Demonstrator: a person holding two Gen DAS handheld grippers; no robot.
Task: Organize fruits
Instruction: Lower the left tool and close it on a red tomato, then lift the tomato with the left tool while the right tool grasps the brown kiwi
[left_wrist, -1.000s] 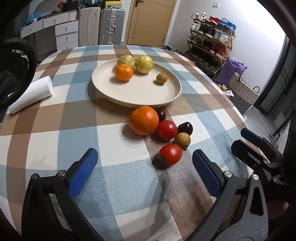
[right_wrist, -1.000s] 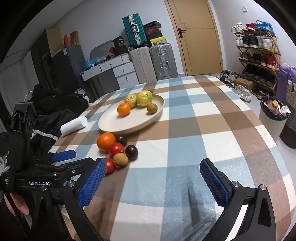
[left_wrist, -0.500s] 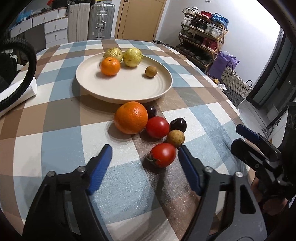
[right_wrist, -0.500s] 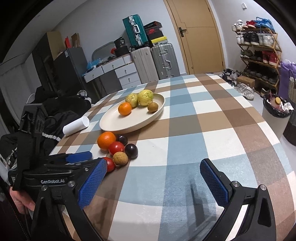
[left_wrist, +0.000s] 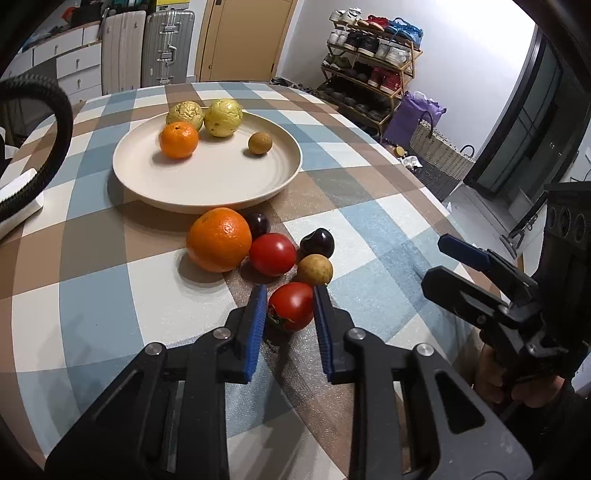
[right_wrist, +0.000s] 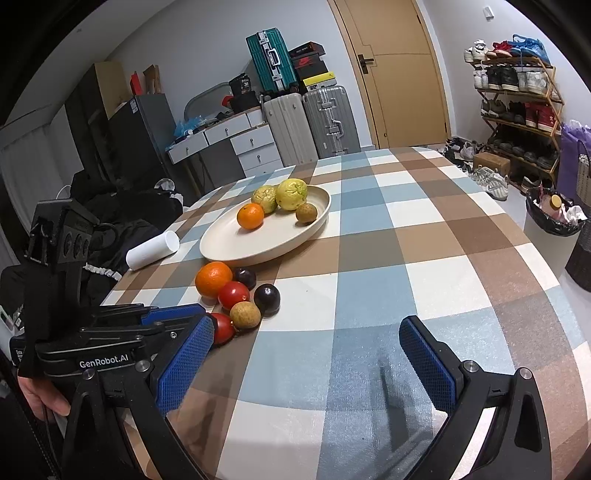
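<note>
Closing in since a moment ago, the left gripper (left_wrist: 289, 308) now pinches the low-centre tomato (left_wrist: 291, 311); squeeze gently, lift straight, while the right gripper (right_wrist: 306, 354) idles agape.

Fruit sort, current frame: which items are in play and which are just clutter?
In play: nearest tomato between the left gripper pads; second tomato, big orange, plate with four fruits on it.

Clutter: paper roll, suitcases, shoe rack. Right gripper open, idle.
</note>
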